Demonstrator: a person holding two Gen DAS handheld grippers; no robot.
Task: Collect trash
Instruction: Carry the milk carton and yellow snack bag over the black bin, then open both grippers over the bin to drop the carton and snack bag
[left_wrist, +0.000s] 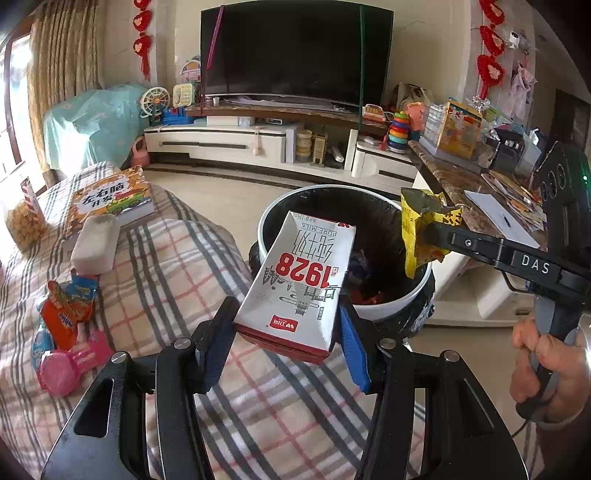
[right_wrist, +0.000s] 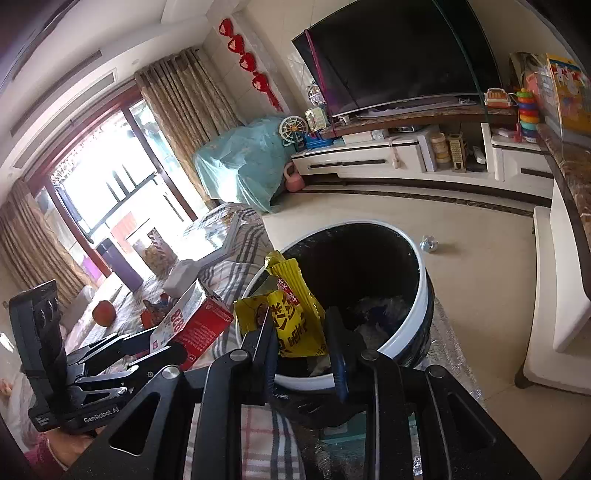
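My left gripper (left_wrist: 284, 332) is shut on a white and red milk carton (left_wrist: 299, 280) and holds it tilted at the near rim of the white trash bin (left_wrist: 391, 310), which has a black liner. My right gripper (right_wrist: 301, 328) is shut on a yellow snack wrapper (right_wrist: 291, 314) over the bin's (right_wrist: 417, 317) near rim. In the left wrist view the right gripper (left_wrist: 436, 229) comes in from the right with the wrapper (left_wrist: 421, 229) above the bin. In the right wrist view the left gripper (right_wrist: 162, 339) holds the carton (right_wrist: 192, 321) at the left.
The plaid-covered table (left_wrist: 177, 280) holds orange snack packets (left_wrist: 68, 310), a pink toy (left_wrist: 70, 365), a white case (left_wrist: 96, 243), a book (left_wrist: 110, 199) and a snack jar (left_wrist: 24, 221). A marble counter (left_wrist: 465, 192) stands right of the bin. A crumpled scrap (right_wrist: 428, 243) lies on the floor.
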